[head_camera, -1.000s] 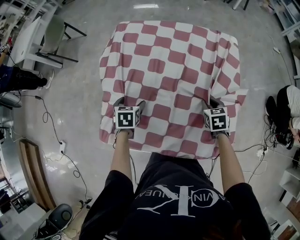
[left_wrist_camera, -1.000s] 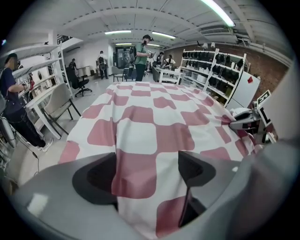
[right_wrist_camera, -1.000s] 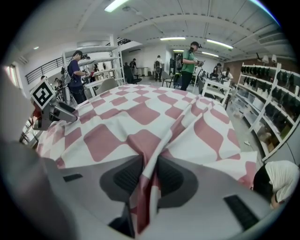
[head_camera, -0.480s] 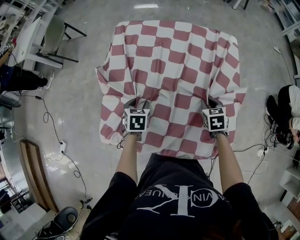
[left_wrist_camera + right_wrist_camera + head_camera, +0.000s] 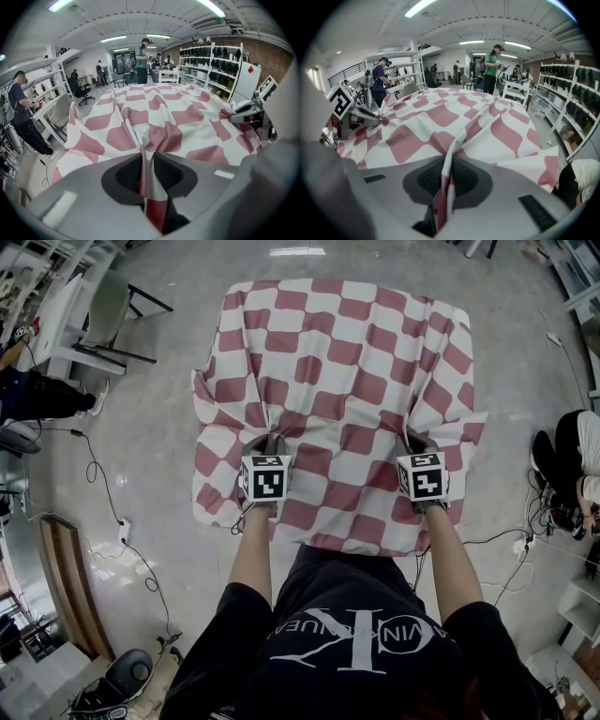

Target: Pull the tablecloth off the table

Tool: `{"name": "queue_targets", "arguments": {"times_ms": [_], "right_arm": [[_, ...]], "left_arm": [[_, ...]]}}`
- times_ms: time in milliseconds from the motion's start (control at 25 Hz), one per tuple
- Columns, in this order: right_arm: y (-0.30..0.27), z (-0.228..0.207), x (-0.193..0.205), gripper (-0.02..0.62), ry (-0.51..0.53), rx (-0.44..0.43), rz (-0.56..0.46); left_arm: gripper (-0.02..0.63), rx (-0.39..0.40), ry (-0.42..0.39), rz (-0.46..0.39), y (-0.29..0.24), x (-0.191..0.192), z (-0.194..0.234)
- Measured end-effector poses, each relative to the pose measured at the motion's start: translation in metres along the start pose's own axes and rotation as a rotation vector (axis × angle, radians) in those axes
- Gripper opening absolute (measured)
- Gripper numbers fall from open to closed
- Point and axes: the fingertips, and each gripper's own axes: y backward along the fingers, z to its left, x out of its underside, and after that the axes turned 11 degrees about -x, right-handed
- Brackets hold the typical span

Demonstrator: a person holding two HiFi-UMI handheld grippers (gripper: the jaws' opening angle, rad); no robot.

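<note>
A red-and-white checked tablecloth [image 5: 342, 362] covers the whole table. My left gripper [image 5: 266, 442] pinches a fold of the cloth near its front left; its jaws are closing, with the fold [image 5: 146, 164] pressed between the pads. My right gripper [image 5: 417, 441] pinches another fold [image 5: 446, 180] near the front right, and its jaws are closing on it too. Creases run out from both grips. From the left gripper view the right gripper [image 5: 248, 110] shows across the tablecloth [image 5: 154, 112]; from the right gripper view the left gripper [image 5: 351, 112] shows across the tablecloth [image 5: 440, 117].
A white desk and a chair [image 5: 108, 310] stand to the left of the table. Cables [image 5: 112, 521] trail over the floor on the left and right. A seated person [image 5: 572, 465] is at the right edge. Shelves [image 5: 211, 61] and standing people [image 5: 491, 65] fill the room's far side.
The left gripper moved right along the front of the cloth and closed on a fold, bunching the left side. The cloth's front edge has drawn nearer to me. The right gripper tightened on its fold.
</note>
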Motion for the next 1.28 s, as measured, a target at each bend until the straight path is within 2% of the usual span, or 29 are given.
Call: {"name": "queue_targets", "arguments": {"times_ms": [400,600,880,1280], "right_arm": [[0.003,0.001,0.003,0.034,0.036,-0.095,-0.019],[0.002,-0.001,0.027,0.032,0.034,-0.111,-0.036],[0.017,0.000,0.020,0.032,0.022,-0.106,-0.045],[0.035,0.000,0.046,0.031,0.011,-0.053,-0.037]], "left_arm": [[0.052,-0.067,0.026,-0.002,0.003,0.004,0.001],[0.046,-0.087,0.047,-0.019,0.001,0.024,-0.011],[0.044,-0.062,0.063,-0.014,0.019,0.022,-0.012],[0.043,-0.001,0.074,-0.023,0.043,0.053,-0.037]]}}
